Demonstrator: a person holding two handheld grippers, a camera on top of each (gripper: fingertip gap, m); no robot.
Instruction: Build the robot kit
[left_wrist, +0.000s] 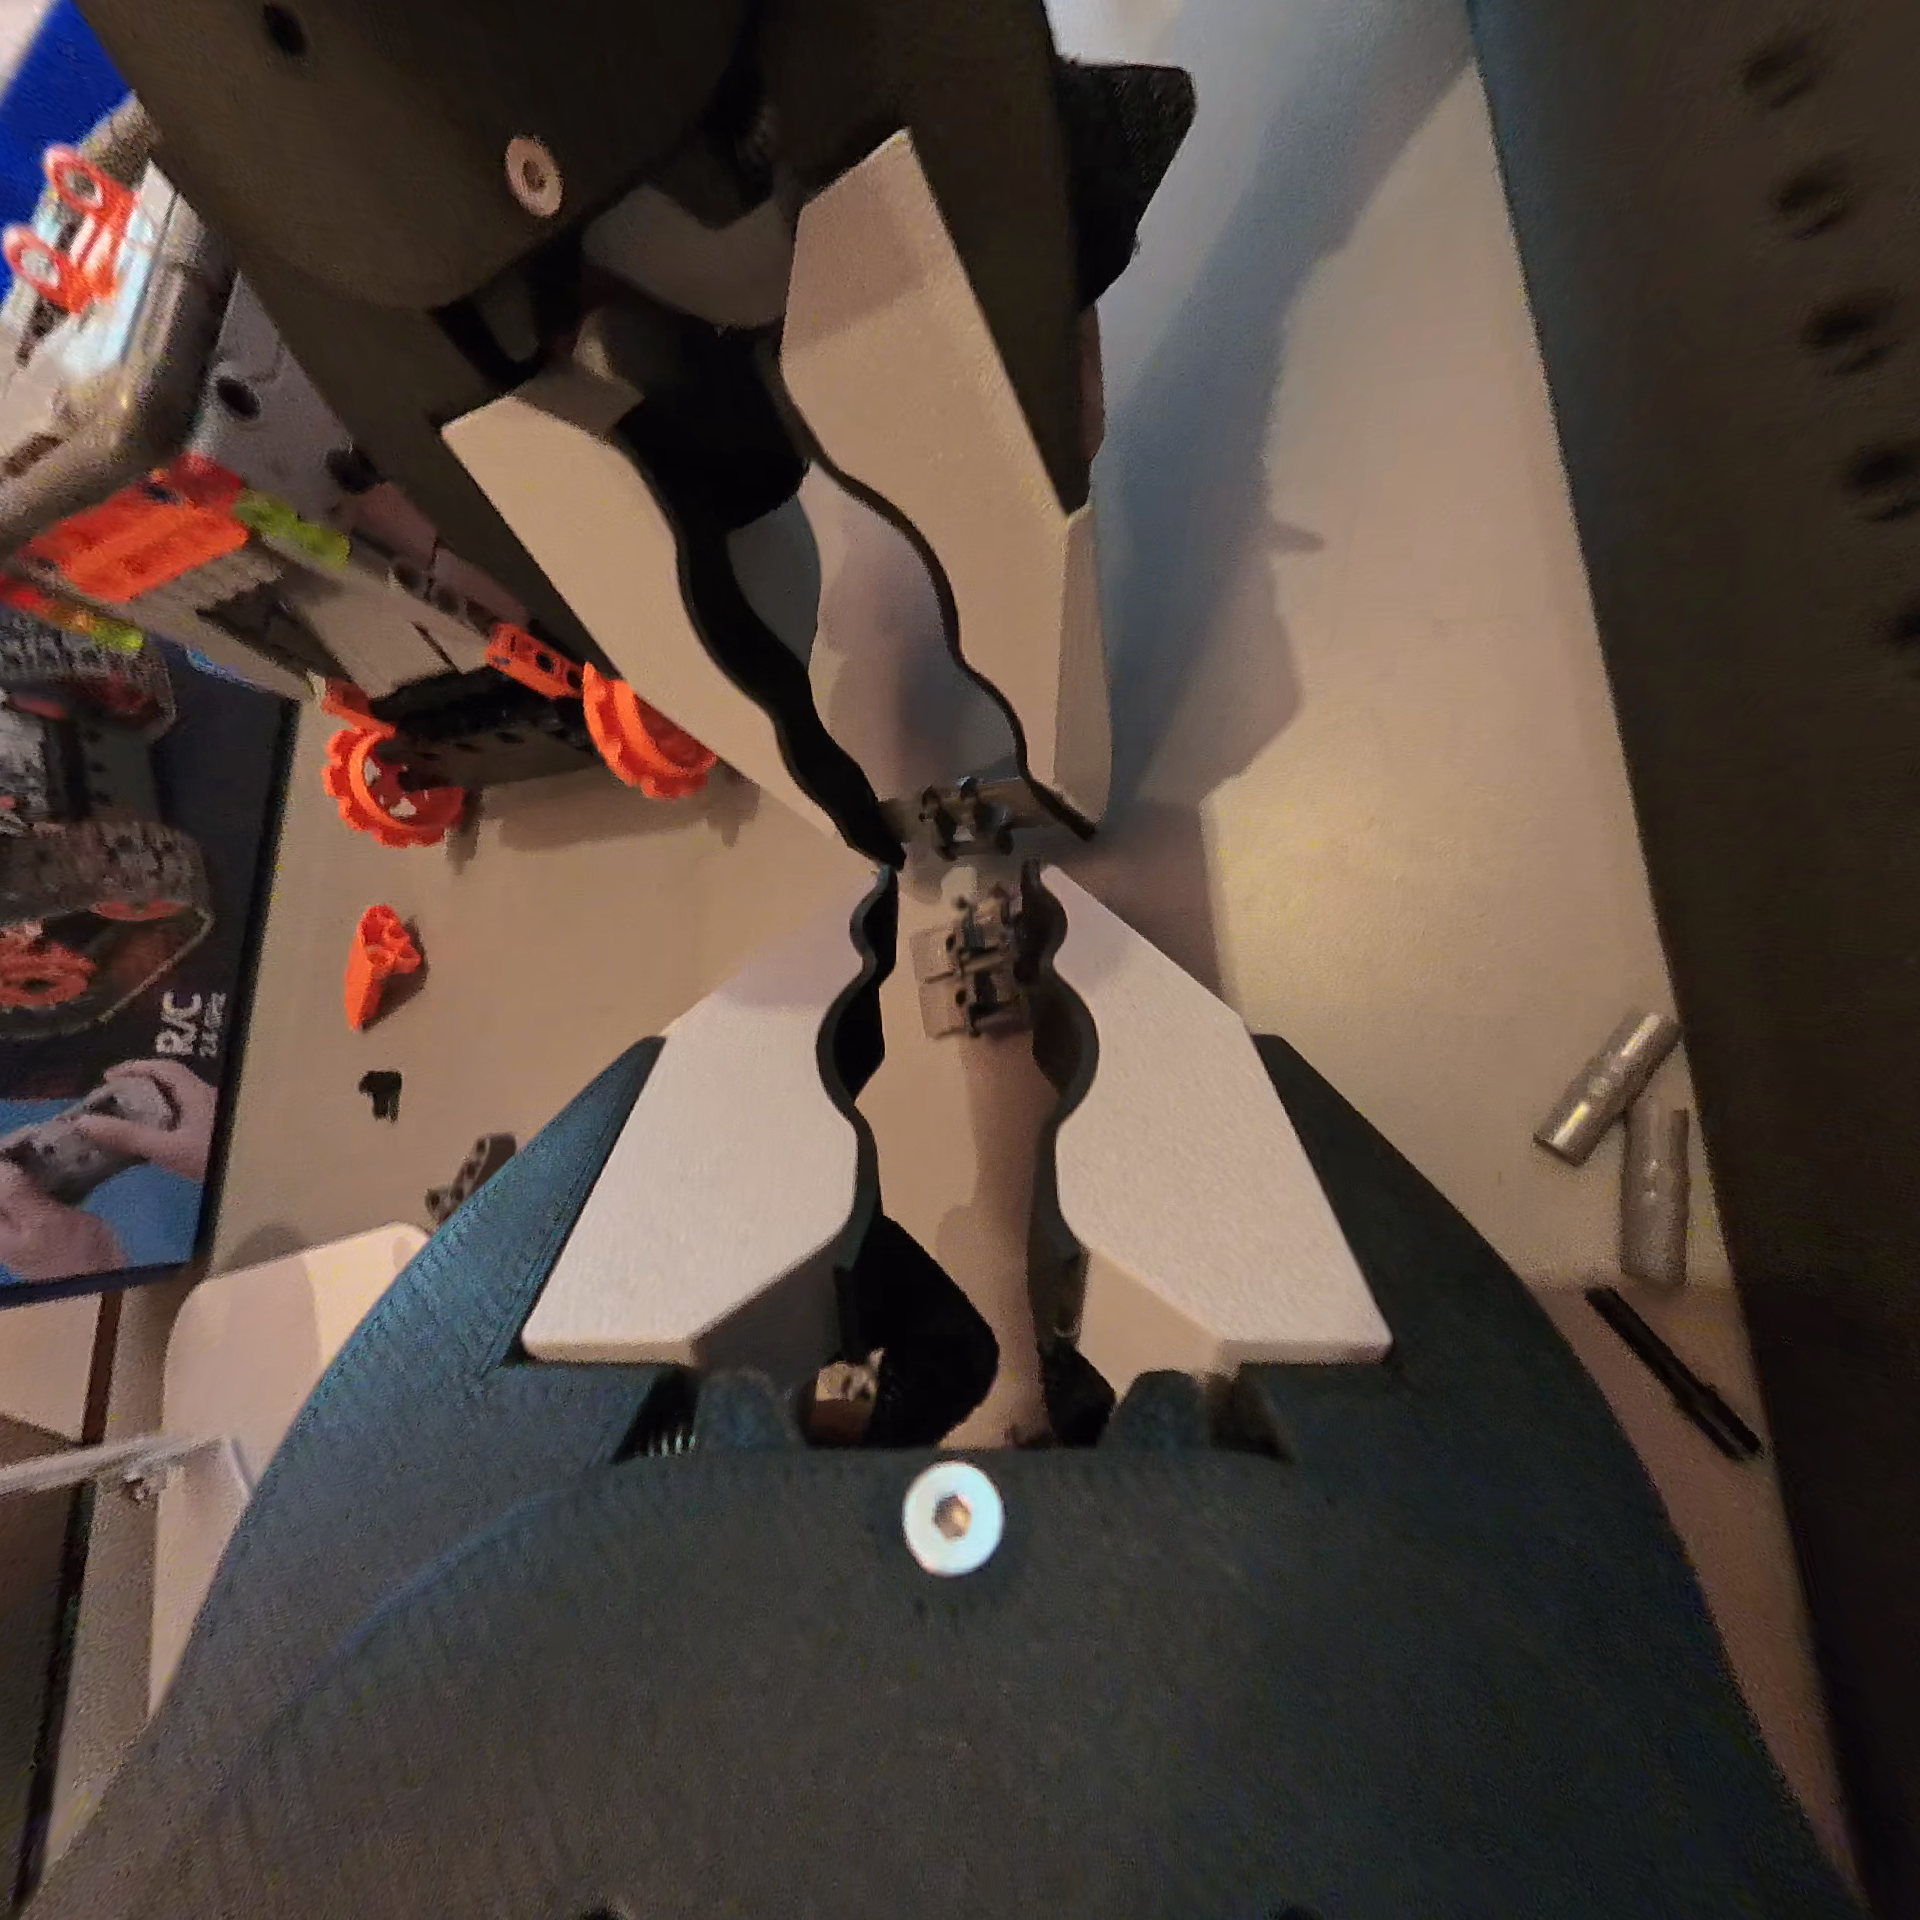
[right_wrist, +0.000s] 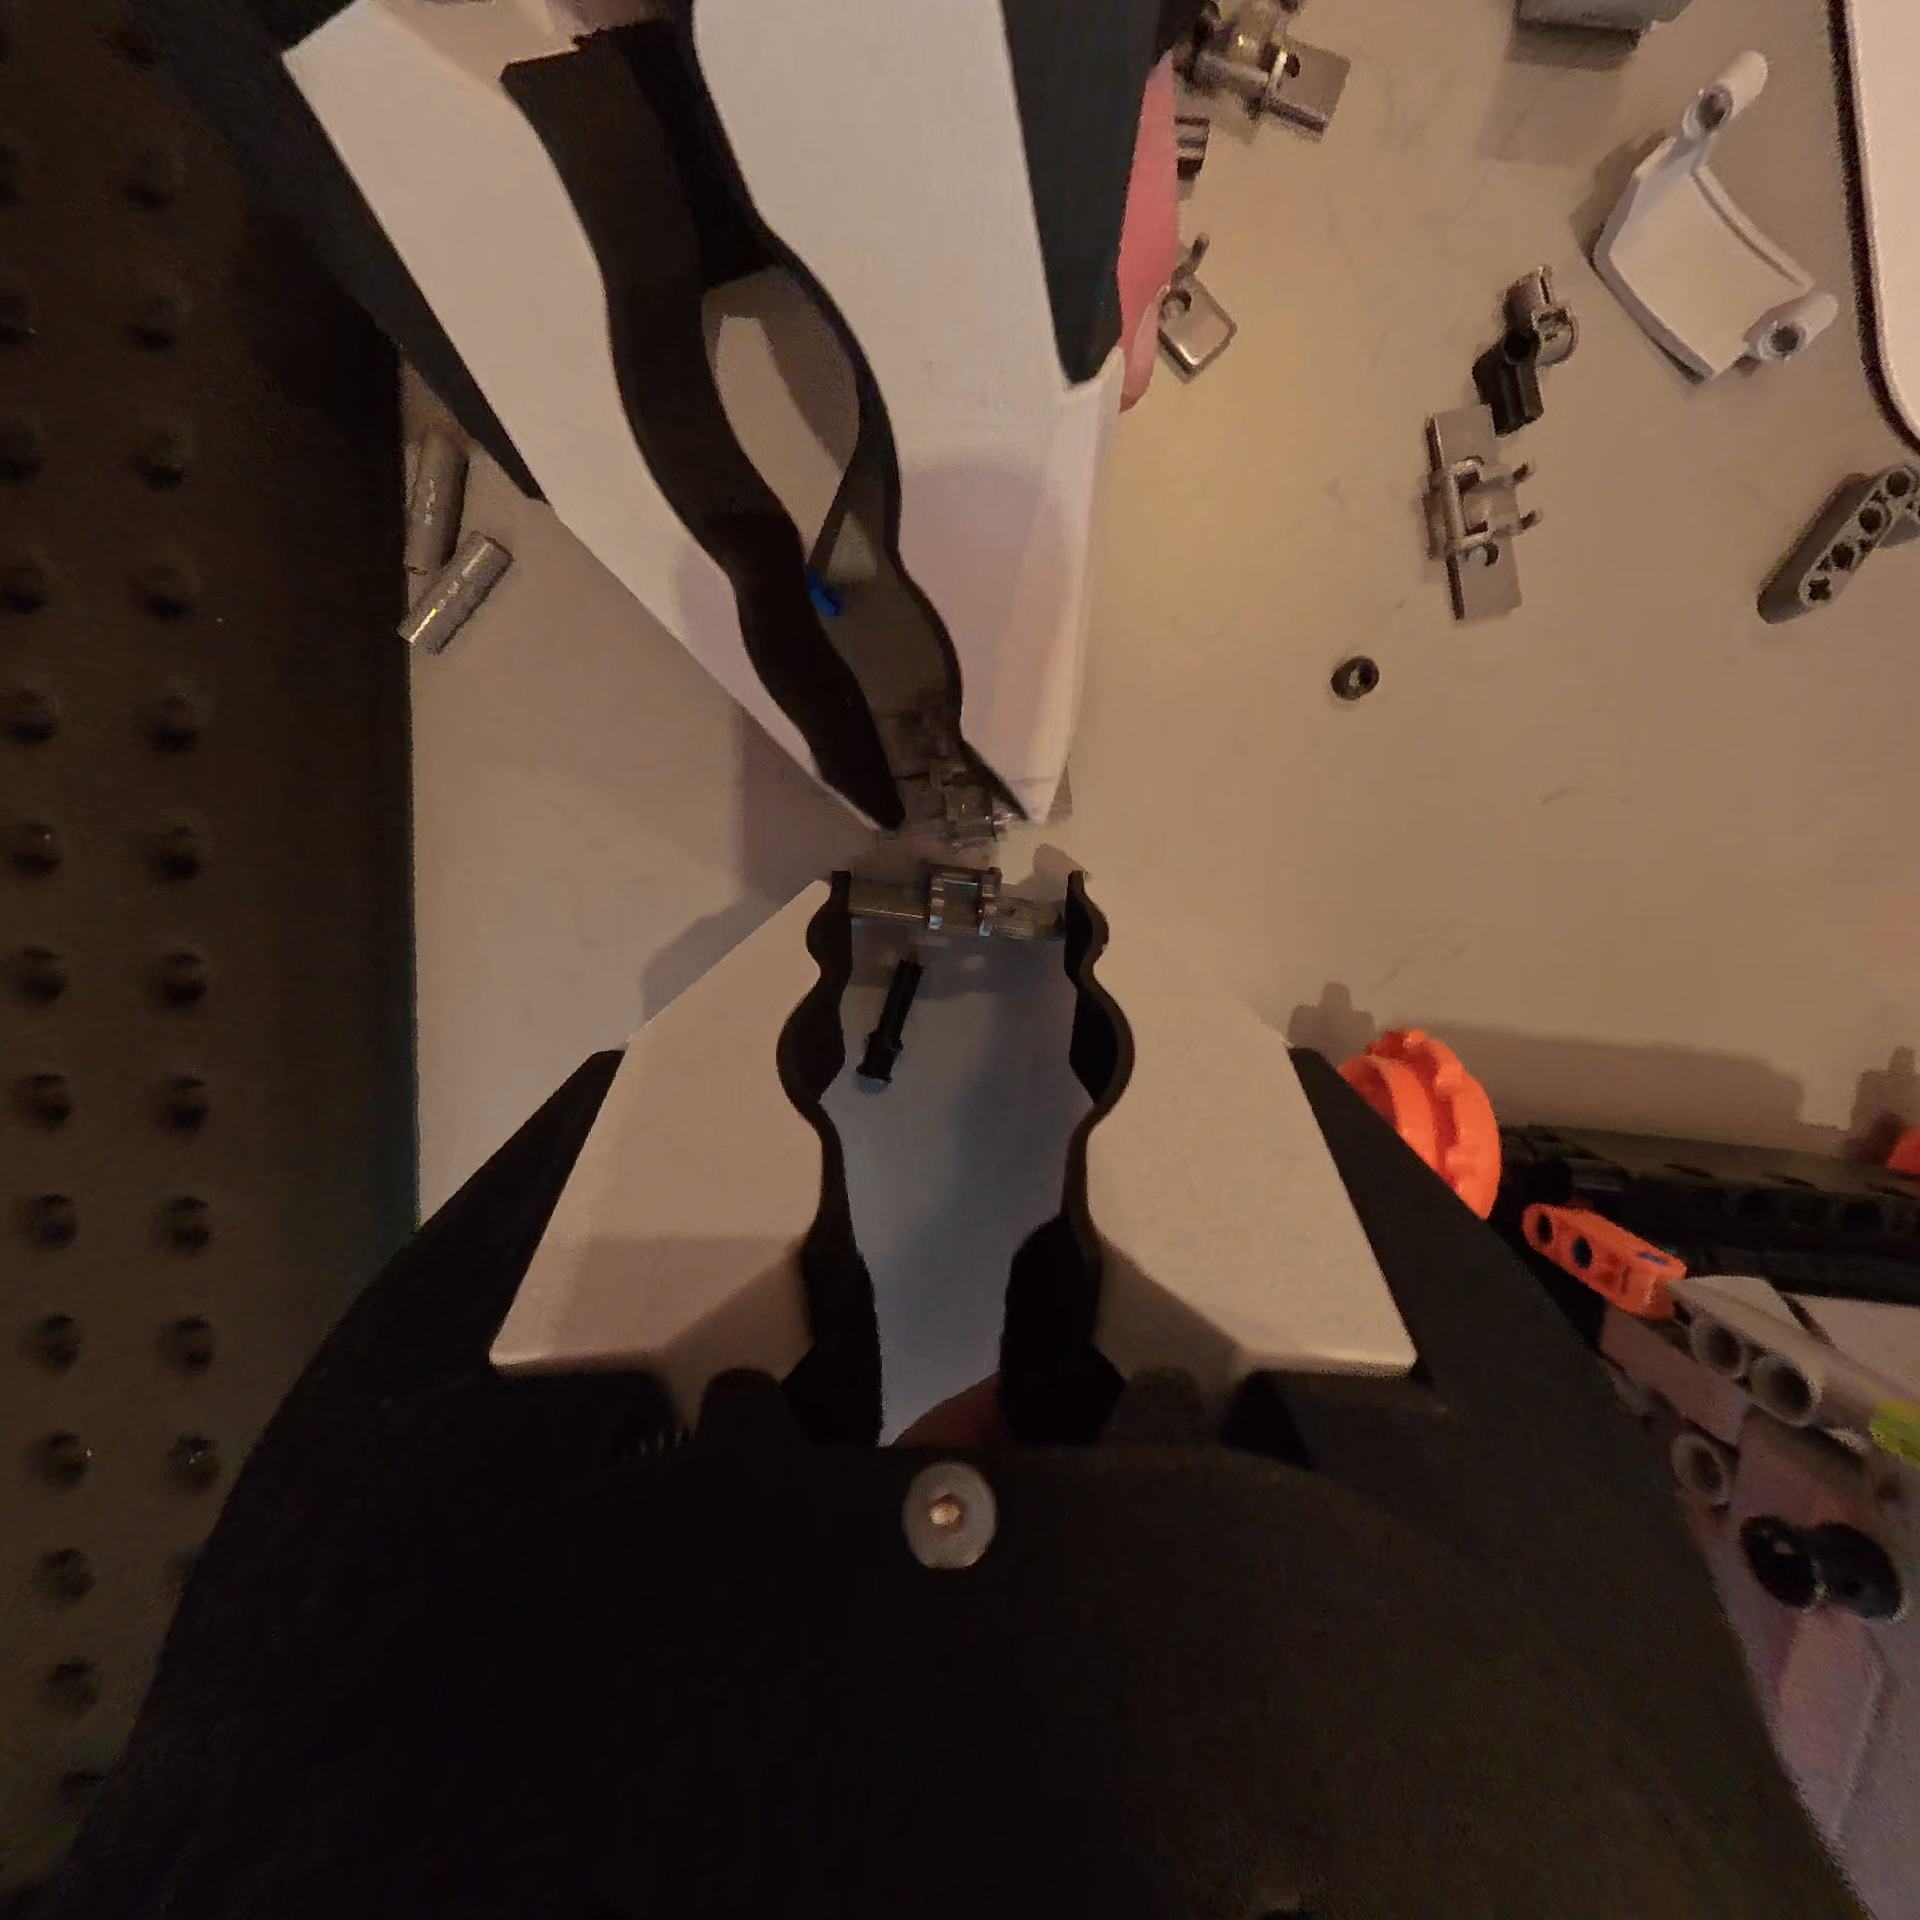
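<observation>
Pinching small grey link pieces tip to tip above counter (left_wrist: 1351, 935): left gripper (left_wrist: 961, 940) clamped on grey link (left_wrist: 971, 977), right gripper (right_wrist: 956, 909) clamped on second link (right_wrist: 956, 902). Risk: shallow tip grip, misaligned push, piece pops free.

Black claw (left_wrist: 961, 883) bodies, white wavy-edged fingers (left_wrist: 727, 1174), silver screws (left_wrist: 953, 1520)

Hobby table (right_wrist: 1351, 831): scattered building-toy parts (right_wrist: 1475, 514)
</observation>
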